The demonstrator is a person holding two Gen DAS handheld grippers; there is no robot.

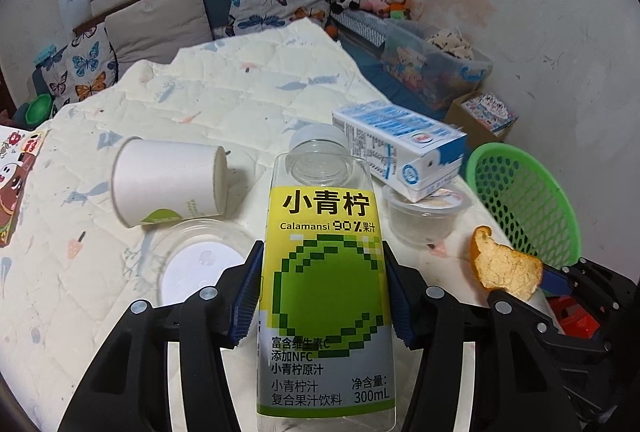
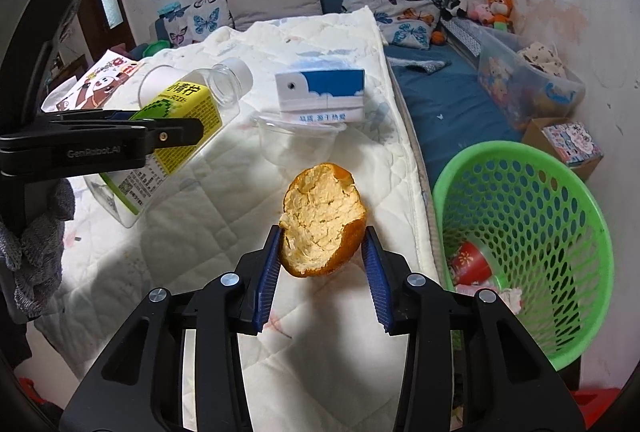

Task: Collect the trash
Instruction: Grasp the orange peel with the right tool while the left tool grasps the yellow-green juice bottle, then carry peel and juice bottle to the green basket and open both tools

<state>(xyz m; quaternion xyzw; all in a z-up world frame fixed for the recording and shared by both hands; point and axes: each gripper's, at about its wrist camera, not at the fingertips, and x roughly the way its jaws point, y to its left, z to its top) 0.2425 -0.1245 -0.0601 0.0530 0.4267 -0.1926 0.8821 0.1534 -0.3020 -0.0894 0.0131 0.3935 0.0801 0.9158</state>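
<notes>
My left gripper [image 1: 322, 292] is shut on an empty clear juice bottle [image 1: 324, 264] with a yellow-green label, held above the white quilt; it also shows in the right wrist view [image 2: 176, 120]. My right gripper [image 2: 322, 256] is shut on a piece of orange peel [image 2: 322, 220], also seen in the left wrist view [image 1: 504, 264]. A green mesh basket [image 2: 560, 200] stands on the right of the bed, with red trash inside. On the quilt lie a white paper cup [image 1: 168, 180], a blue-white milk carton [image 2: 320, 92] resting on a clear plastic cup [image 2: 296, 144], and a clear lid [image 1: 200, 260].
The white quilt [image 2: 224, 216] covers the bed. A picture book [image 2: 100, 80] lies at the left. Butterfly pillows [image 2: 400, 8], plush toys [image 2: 480, 4], a clear storage box [image 2: 528, 80] and a cardboard box [image 2: 568, 144] sit beyond the basket.
</notes>
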